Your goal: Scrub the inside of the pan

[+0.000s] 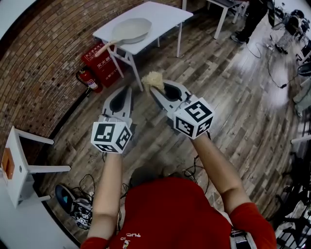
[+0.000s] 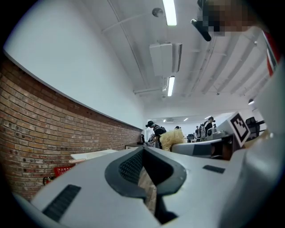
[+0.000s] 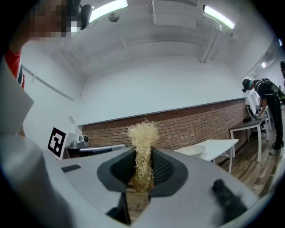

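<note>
The pale pan with a wooden handle lies on a white table far ahead of me, well beyond both grippers. My right gripper is shut on a straw-coloured fibre scrubber, whose tuft sticks out past the jaw tips. In the right gripper view the scrubber stands upright between the pads, with the pan small on the table at the right. My left gripper hangs beside the right one, shut with nothing in it; its jaws meet in the left gripper view.
A red fire-extinguisher box and an extinguisher sit by the curved brick wall, beside the table's legs. A white stand is at the left. Cables lie on the wooden floor. A person stands at the far right.
</note>
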Tool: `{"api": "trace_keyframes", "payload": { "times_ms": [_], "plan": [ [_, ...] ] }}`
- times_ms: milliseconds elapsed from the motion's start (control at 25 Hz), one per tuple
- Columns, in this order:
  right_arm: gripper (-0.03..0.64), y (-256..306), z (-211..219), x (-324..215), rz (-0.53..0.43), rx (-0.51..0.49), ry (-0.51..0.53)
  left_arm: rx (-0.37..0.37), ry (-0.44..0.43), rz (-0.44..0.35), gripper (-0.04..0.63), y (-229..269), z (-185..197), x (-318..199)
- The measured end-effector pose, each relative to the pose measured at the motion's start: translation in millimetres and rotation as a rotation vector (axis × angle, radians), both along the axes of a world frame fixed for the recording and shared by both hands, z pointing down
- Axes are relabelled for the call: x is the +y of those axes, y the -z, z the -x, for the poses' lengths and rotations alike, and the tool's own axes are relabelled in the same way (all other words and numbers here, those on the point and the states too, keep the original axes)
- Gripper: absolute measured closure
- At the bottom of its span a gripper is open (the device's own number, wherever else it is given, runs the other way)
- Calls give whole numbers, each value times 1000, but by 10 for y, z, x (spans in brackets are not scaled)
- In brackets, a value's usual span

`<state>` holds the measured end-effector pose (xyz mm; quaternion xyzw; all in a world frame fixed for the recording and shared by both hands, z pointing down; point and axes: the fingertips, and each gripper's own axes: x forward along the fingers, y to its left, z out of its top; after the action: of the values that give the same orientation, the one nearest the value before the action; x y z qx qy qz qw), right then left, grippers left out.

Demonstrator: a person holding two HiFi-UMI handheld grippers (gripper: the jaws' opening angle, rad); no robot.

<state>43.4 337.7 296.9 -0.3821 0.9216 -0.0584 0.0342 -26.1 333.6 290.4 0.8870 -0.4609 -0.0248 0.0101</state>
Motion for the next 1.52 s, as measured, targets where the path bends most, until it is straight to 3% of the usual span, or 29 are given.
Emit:
{"api": "trace_keyframes", "payload": {
  "times_ms": [480,1200,1520],
  "plan": [
    [529,-79,-37,-620,3,21,-1,25,16,-14,581,-46,62,-691],
    [530,13,504,-2704,-3,71,-34,47,-13,-20,581,-65,596,-2811],
    [531,-54,706,-3346,14,99,-50,66,-29,-12,581,-89,818,-3469]
  ]
}}
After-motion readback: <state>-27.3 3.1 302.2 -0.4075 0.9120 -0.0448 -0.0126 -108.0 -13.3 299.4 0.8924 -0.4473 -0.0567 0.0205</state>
